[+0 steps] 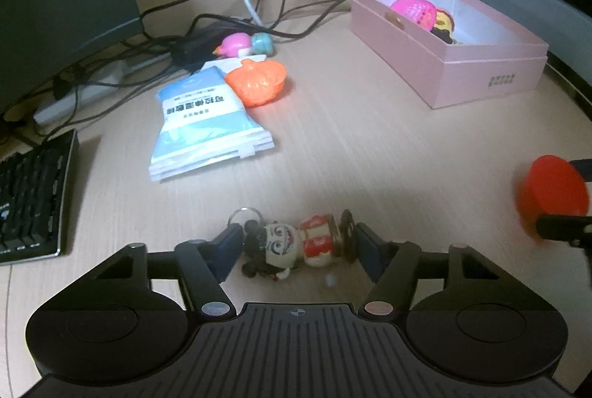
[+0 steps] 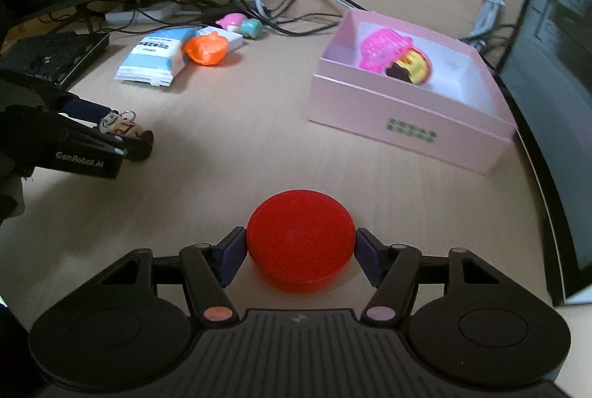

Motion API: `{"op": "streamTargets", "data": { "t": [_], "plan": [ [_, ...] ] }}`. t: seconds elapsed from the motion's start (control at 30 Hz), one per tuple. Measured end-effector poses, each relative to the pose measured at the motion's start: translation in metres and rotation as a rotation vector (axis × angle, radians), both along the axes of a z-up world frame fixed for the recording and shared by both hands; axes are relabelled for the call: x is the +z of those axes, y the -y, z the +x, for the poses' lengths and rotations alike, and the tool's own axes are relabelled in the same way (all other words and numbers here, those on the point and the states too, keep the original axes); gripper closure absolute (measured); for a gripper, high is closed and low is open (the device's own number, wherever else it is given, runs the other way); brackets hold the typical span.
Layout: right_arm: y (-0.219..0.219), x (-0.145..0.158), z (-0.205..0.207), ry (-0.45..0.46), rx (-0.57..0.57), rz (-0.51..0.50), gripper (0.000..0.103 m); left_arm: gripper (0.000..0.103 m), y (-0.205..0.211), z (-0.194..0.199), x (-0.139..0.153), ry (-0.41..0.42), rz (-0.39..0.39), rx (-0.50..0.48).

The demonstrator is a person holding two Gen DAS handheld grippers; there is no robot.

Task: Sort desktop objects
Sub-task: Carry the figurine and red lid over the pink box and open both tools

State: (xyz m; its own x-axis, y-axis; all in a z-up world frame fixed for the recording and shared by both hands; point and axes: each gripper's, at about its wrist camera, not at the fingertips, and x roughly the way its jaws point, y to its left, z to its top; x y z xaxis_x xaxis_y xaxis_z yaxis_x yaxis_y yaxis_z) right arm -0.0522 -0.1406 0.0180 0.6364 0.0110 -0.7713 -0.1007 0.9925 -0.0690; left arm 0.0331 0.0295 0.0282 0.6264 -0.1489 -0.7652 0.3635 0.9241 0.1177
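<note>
With a pink toy [image 2: 384,50] and a yellow one [image 2: 412,67] already in the pink box [image 2: 407,117], we grip a doll keychain [image 1: 296,244] in our left gripper [image 1: 296,246] and a red disc [image 2: 299,242] in our right gripper [image 2: 300,250], fingers pressed to each, while the orange pumpkin toy [image 1: 257,81], wipes packet [image 1: 207,124] and two small toys [image 1: 246,44] wait on the table [image 1: 370,146].

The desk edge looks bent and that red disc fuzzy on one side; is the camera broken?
No: in both wrist views the fisheye lens bows the desk edge. In the left wrist view the red disc smears at the frame's rim; in the right wrist view it looks sharp, between the right gripper fingers.
</note>
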Motion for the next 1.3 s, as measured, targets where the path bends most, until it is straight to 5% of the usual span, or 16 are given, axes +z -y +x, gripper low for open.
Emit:
{"op": "streamTargets", "data": {
  "t": [0.13, 0.23, 0.4, 0.57, 0.73, 0.97, 1.13, 1.3],
  "plan": [
    [0.011, 0.012, -0.010, -0.004, -0.004, 0.011, 0.039, 0.034, 0.004, -0.011, 0.010, 0.012, -0.010, -0.034],
    [0.029, 0.041, -0.015, 0.040, -0.016, 0.007, 0.039, 0.034, 0.007, -0.016, 0.047, 0.031, -0.099, -0.068],
    [0.070, 0.131, -0.018, 0.279, -0.092, -0.018, 0.039, 0.034, 0.034, -0.013, 0.144, 0.274, -0.242, -0.160],
    [0.097, 0.181, -0.015, 0.456, -0.120, -0.044, 0.039, 0.034, 0.081, 0.017, 0.187, 0.375, -0.308, -0.207],
    [0.118, 0.171, -0.007, 0.431, -0.105, -0.010, 0.039, 0.034, 0.135, 0.064, 0.165, 0.261, -0.288, -0.220],
    [0.141, 0.140, 0.011, 0.314, -0.082, 0.054, 0.040, 0.034, 0.178, 0.109, 0.074, 0.028, -0.183, -0.158],
    [0.155, 0.127, 0.036, 0.263, -0.053, 0.085, 0.040, 0.015, 0.160, 0.094, 0.057, -0.021, -0.209, -0.071],
    [0.161, 0.106, 0.092, 0.204, -0.048, 0.166, 0.039, 0.008, 0.131, 0.055, 0.061, -0.025, -0.208, 0.009]
  ]
}}
